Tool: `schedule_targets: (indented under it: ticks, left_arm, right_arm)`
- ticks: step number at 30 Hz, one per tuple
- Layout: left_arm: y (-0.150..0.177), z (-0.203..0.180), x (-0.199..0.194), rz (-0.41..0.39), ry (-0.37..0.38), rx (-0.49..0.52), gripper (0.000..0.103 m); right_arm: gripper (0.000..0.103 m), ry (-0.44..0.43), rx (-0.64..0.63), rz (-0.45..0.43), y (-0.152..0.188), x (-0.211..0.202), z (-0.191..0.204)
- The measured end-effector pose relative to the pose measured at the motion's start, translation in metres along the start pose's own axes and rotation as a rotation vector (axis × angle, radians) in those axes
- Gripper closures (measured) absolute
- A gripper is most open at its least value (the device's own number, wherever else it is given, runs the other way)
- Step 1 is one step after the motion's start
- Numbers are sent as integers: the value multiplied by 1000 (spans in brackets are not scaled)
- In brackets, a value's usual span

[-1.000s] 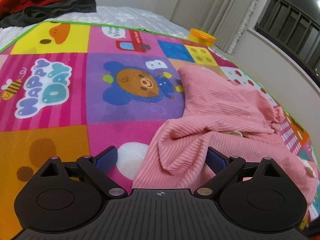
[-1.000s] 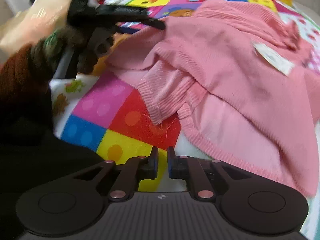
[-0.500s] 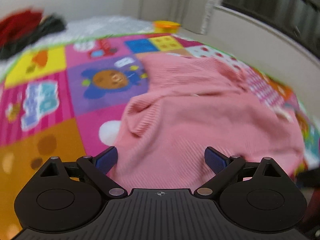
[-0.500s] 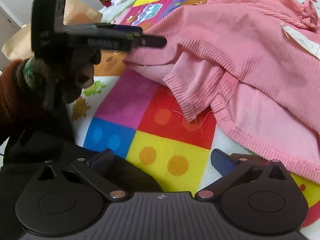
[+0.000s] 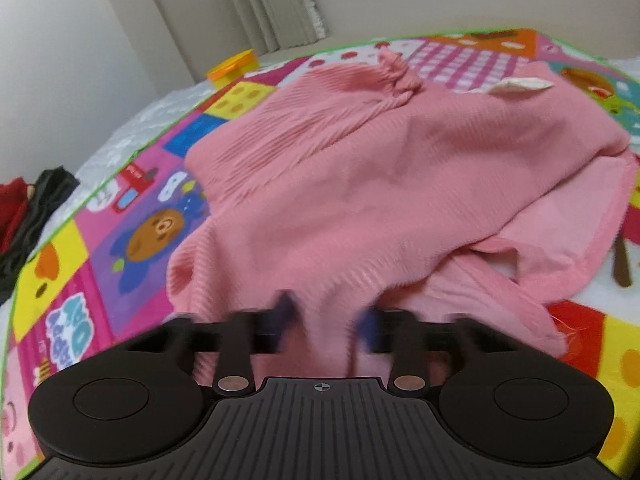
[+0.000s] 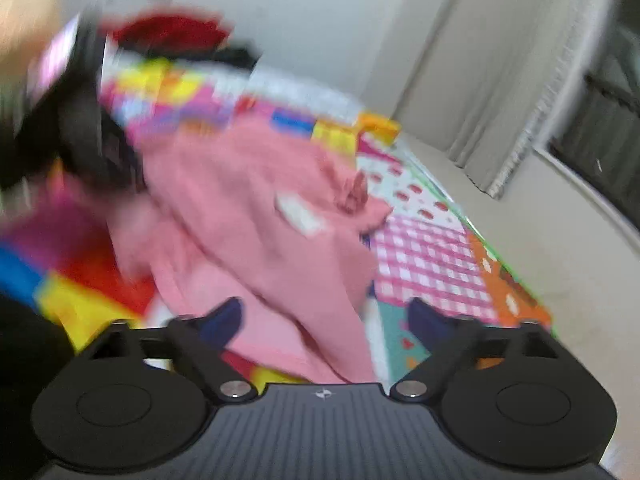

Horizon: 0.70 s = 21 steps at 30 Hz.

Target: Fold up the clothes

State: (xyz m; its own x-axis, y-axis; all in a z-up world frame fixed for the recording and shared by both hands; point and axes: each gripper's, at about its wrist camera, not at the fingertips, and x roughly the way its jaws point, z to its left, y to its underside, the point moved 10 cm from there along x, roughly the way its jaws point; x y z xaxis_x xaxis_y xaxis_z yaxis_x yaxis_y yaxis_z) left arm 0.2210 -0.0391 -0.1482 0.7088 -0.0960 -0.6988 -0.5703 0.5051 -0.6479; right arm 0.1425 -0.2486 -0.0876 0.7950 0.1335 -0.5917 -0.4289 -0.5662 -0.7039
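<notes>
A pink ribbed knit garment (image 5: 360, 184) lies crumpled on a colourful cartoon play mat (image 5: 132, 240), with a white label (image 5: 520, 86) near its far edge. My left gripper (image 5: 327, 320) is at the garment's near fold. Its blurred fingers are drawn in, with pink fabric bunched between them. In the right wrist view the garment (image 6: 248, 208) runs across the mat (image 6: 424, 256). My right gripper (image 6: 326, 320) is open just above the garment's near hem, with fabric under the gap. A dark blur at the left is the other gripper (image 6: 84, 120).
A yellow-orange lid (image 5: 234, 66) sits at the mat's far corner. Red and dark clothes (image 5: 24, 216) are heaped on the white bedding beyond the mat. A wall, curtains and a window ledge border the far side.
My left gripper swung round to the garment's near fold and its fingers drew in on the fabric. My right gripper went from shut to open and swung right, towards the hem.
</notes>
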Motion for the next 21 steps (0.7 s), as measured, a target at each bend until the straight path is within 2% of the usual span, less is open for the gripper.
schedule_targets:
  ticks: [3, 5, 6, 8, 9, 10, 12, 15, 19, 20, 21]
  left_arm:
    - [-2, 15, -10, -13, -7, -66, 93]
    - [-4, 26, -16, -22, -12, -110, 94]
    - [-5, 31, -19, -26, -14, -132, 95]
    - [-7, 35, -27, -22, 6, -163, 96]
    - [-7, 37, -34, -21, 24, -182, 96]
    - [-7, 37, -43, -22, 40, -194, 96]
    - [-6, 37, -63, -30, 67, -199, 96]
    - [3, 28, -95, -36, 105, -172, 96]
    - [31, 13, -115, 26, 162, -153, 95]
    - [39, 11, -116, 43, 170, -147, 94]
    - [47, 8, -118, 61, 178, -142, 93]
  right_arm:
    - [37, 29, -106, 59, 12, 33, 5]
    - [39, 83, -121, 66, 11, 56, 7]
    - [56, 102, -105, 62, 8, 63, 5]
    - [83, 84, 5, 40, -2, 55, -7]
    - [86, 74, 60, 29, -7, 51, -13]
    - [86, 66, 104, 16, -12, 45, -18]
    - [86, 53, 114, -14, -16, 21, -22]
    - [87, -2, 68, 30, 3, -4, -11]
    - [86, -64, 22, 107, 34, -32, 4]
    - [85, -75, 27, 125, 42, -36, 7]
    - [79, -86, 51, 133, 47, -40, 7]
